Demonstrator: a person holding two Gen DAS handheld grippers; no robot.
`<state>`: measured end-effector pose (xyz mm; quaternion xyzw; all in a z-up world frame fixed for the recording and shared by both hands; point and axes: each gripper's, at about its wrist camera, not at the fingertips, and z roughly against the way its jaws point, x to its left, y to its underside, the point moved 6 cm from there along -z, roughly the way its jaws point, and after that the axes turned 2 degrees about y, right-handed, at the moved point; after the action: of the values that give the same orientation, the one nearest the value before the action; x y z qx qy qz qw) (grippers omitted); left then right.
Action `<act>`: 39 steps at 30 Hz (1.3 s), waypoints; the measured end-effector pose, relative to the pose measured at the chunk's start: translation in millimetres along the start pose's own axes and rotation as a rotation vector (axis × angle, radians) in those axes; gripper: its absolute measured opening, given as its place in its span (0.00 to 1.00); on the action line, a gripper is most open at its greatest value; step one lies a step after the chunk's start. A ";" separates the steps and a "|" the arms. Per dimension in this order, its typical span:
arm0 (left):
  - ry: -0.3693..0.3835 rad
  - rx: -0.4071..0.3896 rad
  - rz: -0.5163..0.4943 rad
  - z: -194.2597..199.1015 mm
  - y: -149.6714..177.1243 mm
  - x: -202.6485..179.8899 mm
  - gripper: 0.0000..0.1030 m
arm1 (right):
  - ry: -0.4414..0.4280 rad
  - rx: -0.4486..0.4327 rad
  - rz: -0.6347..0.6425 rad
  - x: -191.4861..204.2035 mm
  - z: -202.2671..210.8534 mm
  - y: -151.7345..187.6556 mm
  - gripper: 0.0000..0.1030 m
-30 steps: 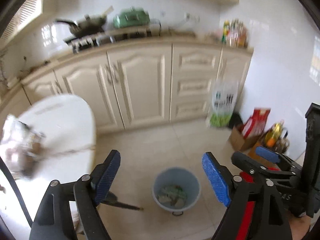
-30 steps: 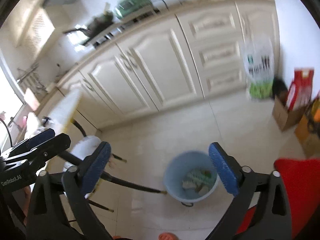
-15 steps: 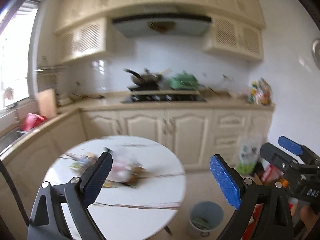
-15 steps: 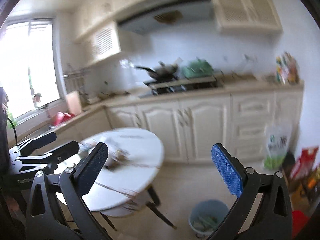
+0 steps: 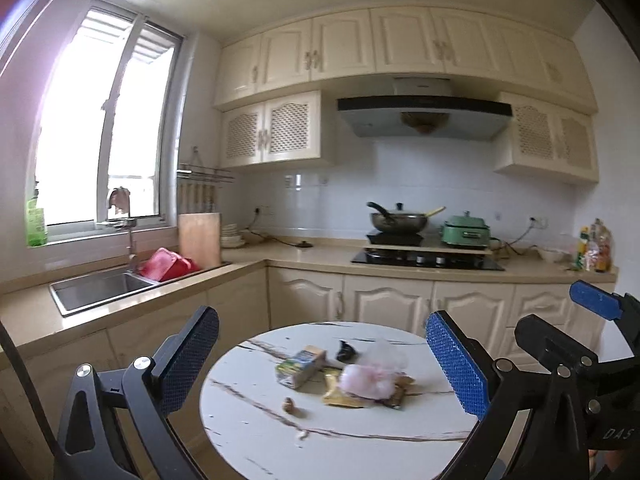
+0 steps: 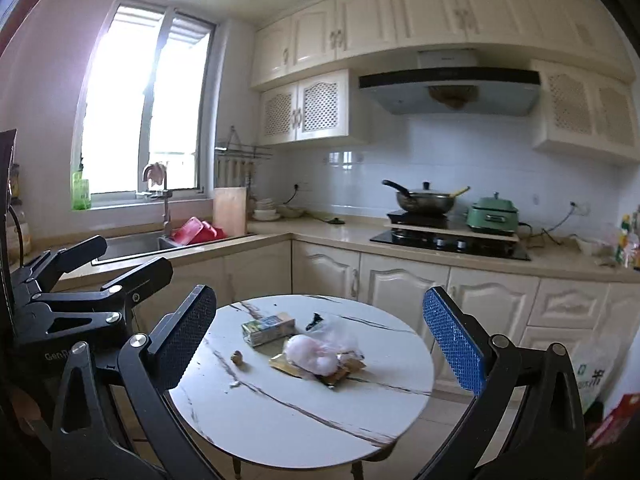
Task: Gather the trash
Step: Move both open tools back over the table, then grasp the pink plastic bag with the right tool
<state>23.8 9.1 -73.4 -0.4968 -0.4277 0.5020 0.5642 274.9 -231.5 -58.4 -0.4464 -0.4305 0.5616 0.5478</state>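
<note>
A: Currently I am holding both tools level in front of the round white bench (image 5: 256, 420), above its near edge. The left tool (image 5: 322, 358) is opening, its pads standing far apart with nothing between them but the view of the bench. The right tool (image 6: 320, 330) is standing open as well, nothing in its jaws.

B: Where is the trash sitting?

A: It is all lying on the bench, in a loose cluster toward the far half. A small green-and-white carton (image 5: 300, 366) is lying on its side at the left of the cluster. Just right of it, a crumpled clear plastic bag with pink contents (image 5: 370, 378) is resting on top of a flat yellow-brown wrapper (image 5: 340, 398). A small black scrap (image 5: 346, 351) is lying behind the bag, toward the far rim. Nearer to me, apart from the cluster, I am noting a small brown lump (image 5: 289, 403); I cannot tell what it is. A tiny white crumb (image 5: 302, 435) is lying closer still.

B: Is either tool touching anything?

A: No. Both are hanging clear of the bench and of every item on it. From the right wrist camera I am seeing the left tool's black frame at the left edge, well apart from the carton (image 6: 268, 329).
</note>
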 end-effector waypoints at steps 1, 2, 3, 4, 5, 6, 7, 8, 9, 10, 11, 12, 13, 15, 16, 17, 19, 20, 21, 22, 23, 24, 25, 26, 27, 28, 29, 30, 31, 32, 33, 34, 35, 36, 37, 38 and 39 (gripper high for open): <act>-0.007 0.006 0.001 -5.8 6.2 -5.7 0.99 | -0.004 0.002 0.003 2.8 -2.8 1.5 1.00; -0.011 0.011 -0.001 -11.2 9.4 -7.8 0.99 | -0.008 0.010 0.006 6.8 -8.5 2.4 1.00; -0.019 0.016 -0.001 -19.9 11.9 -12.0 0.99 | -0.013 0.013 0.007 8.5 -6.3 5.1 1.00; -0.026 0.022 -0.001 -26.8 12.4 -14.8 0.99 | -0.017 0.014 0.008 10.2 -6.1 7.3 1.00; -0.029 0.027 -0.003 -38.0 11.8 -17.8 0.99 | -0.018 0.017 0.008 11.1 -8.9 8.8 1.00; -0.033 0.034 -0.002 -40.6 14.0 -18.2 0.99 | -0.023 0.027 0.008 12.4 -14.8 10.7 1.00; -0.034 0.040 -0.001 -51.4 8.7 -20.9 0.99 | -0.026 0.031 0.006 10.6 -16.3 13.0 1.00; -0.031 0.046 -0.003 -69.8 2.7 -23.8 0.99 | -0.028 0.035 0.005 12.0 -19.5 14.3 1.00; -0.033 0.051 -0.007 -77.1 -0.2 -24.5 0.99 | -0.029 0.042 0.002 12.0 -23.1 15.8 1.00; -0.036 0.055 -0.009 -86.0 -4.3 -25.5 0.99 | -0.034 0.047 0.000 10.9 -26.7 17.3 1.00; -0.037 0.058 -0.014 -94.1 -8.8 -23.3 0.99 | -0.038 0.049 -0.003 9.9 -30.2 18.3 1.00; -0.041 0.064 -0.020 -104.7 -11.2 -22.1 0.99 | -0.041 0.055 -0.007 8.4 -34.5 19.8 1.00; -0.044 0.069 -0.023 -116.0 -12.8 -20.8 0.99 | -0.041 0.060 -0.014 5.8 -39.0 21.4 1.00; -0.043 0.086 -0.033 -138.3 -14.8 -15.5 0.99 | -0.031 0.074 -0.023 -1.0 -49.7 25.7 1.00; -0.044 0.100 -0.035 -147.2 -14.0 -13.7 0.99 | -0.020 0.089 -0.028 -6.3 -57.2 29.4 1.00; -0.047 0.120 -0.035 -158.8 -13.1 -11.2 0.99 | -0.012 0.104 -0.032 -11.0 -64.2 32.5 1.00; -0.047 0.154 -0.031 -180.3 -8.6 1.3 0.99 | 0.010 0.148 -0.043 -25.4 -84.0 43.9 1.00; -0.049 0.183 -0.028 -193.3 -6.6 4.7 0.99 | 0.023 0.179 -0.048 -32.2 -95.1 50.4 1.00; -0.045 0.216 -0.024 -207.5 -3.9 7.7 0.99 | 0.027 0.210 -0.055 -39.0 -107.4 58.2 1.00; -0.035 0.244 -0.019 -221.3 -0.7 10.3 0.99 | 0.029 0.242 -0.065 -45.8 -120.5 67.0 1.00; -0.029 0.281 -0.017 -236.7 2.7 13.0 0.99 | 0.034 0.281 -0.074 -51.4 -133.1 75.7 1.00; -0.027 0.306 -0.017 -248.3 3.0 14.6 0.99 | 0.033 0.317 -0.083 -55.9 -146.3 85.2 1.00; -0.028 0.334 -0.018 -261.0 6.7 17.9 0.99 | 0.019 0.341 -0.089 -58.7 -158.1 94.0 1.00; -0.036 0.356 -0.018 -270.5 9.2 21.4 0.99 | 0.003 0.387 -0.090 -60.3 -173.7 105.4 1.00; -0.043 0.383 -0.020 -280.5 13.3 24.9 0.99 | -0.009 0.419 -0.090 -60.0 -184.5 113.8 1.00; -0.044 0.404 -0.022 -290.4 16.5 28.0 0.99 | -0.028 0.440 -0.094 -58.6 -197.5 123.0 1.00; -0.052 0.426 -0.023 -300.1 19.8 31.9 0.99 | -0.048 0.459 -0.097 -56.3 -208.3 130.5 1.00; -0.057 0.439 -0.025 -306.9 21.4 35.2 0.99 | -0.071 0.492 -0.094 -51.8 -221.1 140.0 1.00; -0.058 0.452 -0.029 -313.3 21.7 38.0 0.99 | -0.097 0.513 -0.090 -45.7 -233.7 148.6 1.00; -0.060 0.467 -0.035 -320.4 24.1 40.8 0.99 | -0.115 0.539 -0.081 -40.6 -245.5 156.6 1.00; -0.066 0.483 -0.044 -327.7 25.4 44.1 0.99 | -0.129 0.572 -0.067 -34.5 -257.1 165.3 1.00; -0.071 0.492 -0.051 -334.8 25.3 47.9 0.99 | -0.146 0.583 -0.055 -27.5 -266.6 171.9 1.00; -0.076 0.502 -0.055 -342.8 24.9 52.8 0.99 | -0.166 0.590 -0.044 -20.9 -273.7 176.8 1.00; -0.077 0.510 -0.057 -348.9 24.6 57.2 0.99 | -0.186 0.602 -0.033 -14.6 -281.6 181.0 1.00; -0.077 0.519 -0.060 -357.0 25.0 62.3 0.99 | -0.208 0.608 -0.024 -8.6 -289.0 184.2 1.00; -0.081 0.525 -0.058 -362.3 25.1 65.8 0.99 | -0.227 0.614 -0.017 -4.6 -295.2 186.7 1.00; -0.085 0.530 -0.058 -370.4 25.0 70.3 0.99 | -0.226 0.629 -0.009 -2.7 -302.9 190.8 1.00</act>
<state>392.9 30.2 -151.4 -0.2977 -0.3185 0.6006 0.6702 525.5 -241.5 -313.8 -0.1883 -0.2962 0.7104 0.6100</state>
